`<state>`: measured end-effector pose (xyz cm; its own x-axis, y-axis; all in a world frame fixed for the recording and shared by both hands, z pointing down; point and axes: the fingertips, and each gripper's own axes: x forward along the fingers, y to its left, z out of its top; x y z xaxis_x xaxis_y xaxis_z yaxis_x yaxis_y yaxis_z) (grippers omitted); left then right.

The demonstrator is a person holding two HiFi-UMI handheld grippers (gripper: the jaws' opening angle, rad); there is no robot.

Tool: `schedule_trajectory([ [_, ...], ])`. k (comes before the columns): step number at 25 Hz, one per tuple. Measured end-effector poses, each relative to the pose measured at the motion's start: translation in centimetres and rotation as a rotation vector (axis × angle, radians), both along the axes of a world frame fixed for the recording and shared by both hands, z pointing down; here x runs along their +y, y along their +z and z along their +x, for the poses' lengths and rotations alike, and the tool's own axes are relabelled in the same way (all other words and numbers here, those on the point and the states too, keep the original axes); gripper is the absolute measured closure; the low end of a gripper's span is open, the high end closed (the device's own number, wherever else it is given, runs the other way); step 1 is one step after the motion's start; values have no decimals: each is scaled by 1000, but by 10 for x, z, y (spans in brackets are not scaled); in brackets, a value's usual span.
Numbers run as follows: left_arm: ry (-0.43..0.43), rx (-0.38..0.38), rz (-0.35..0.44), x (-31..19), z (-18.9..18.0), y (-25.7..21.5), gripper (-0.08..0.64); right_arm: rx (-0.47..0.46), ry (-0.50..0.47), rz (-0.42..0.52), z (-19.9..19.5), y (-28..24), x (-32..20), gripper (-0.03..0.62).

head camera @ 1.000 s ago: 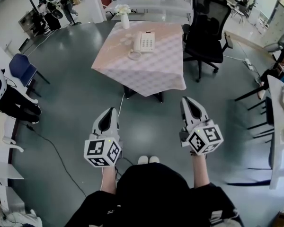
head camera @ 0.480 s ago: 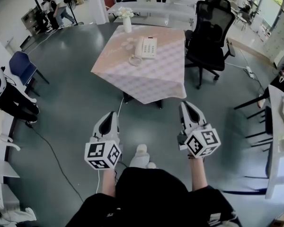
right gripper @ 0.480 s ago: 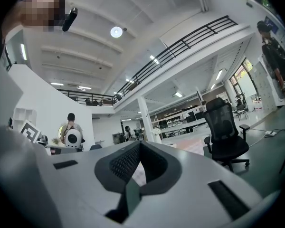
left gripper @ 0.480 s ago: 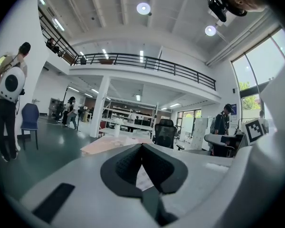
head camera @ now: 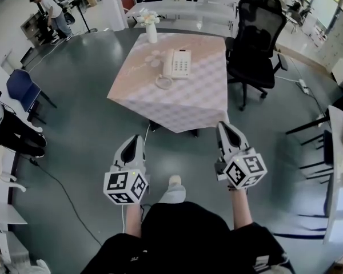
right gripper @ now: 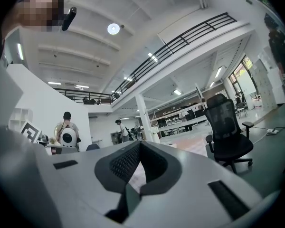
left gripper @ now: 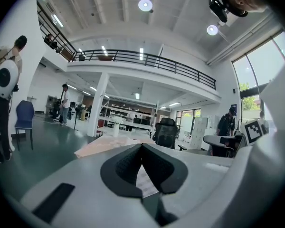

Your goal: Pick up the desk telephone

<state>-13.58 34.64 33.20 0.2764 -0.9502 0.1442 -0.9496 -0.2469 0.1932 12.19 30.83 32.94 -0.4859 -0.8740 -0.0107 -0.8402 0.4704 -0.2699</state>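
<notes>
A white desk telephone (head camera: 177,63) with a coiled cord (head camera: 163,82) lies on a table (head camera: 200,99) covered with a pale checked cloth, ahead of me in the head view. My left gripper (head camera: 134,139) and right gripper (head camera: 225,127) are held side by side over the floor, short of the table's near edge. Both are shut with nothing between their jaws. In the left gripper view the table (left gripper: 102,146) shows low and far off beyond the closed jaws.
A black office chair (head camera: 257,33) stands at the table's right side. A white vase of flowers (head camera: 151,27) sits at the table's far left corner. A blue chair (head camera: 20,87) and white desks (head camera: 340,153) line the sides; a cable (head camera: 63,181) crosses the floor at left.
Both grippers and I have moved forward toward the table, which now looks nearer and larger. The jaws stayed shut.
</notes>
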Motion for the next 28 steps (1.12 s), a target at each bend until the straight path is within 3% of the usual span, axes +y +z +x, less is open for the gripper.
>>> schedule_trajectory([
  [9, 33, 10, -5, -103, -26, 8, 560, -54, -11, -22, -33, 3, -100, 600],
  [19, 77, -17, -6, -189, -47, 22, 561, 12, 57, -2, -51, 14, -172, 600],
  [28, 93, -8, -37, -232, -55, 35, 561, 30, 91, -36, -57, 29, -210, 600],
])
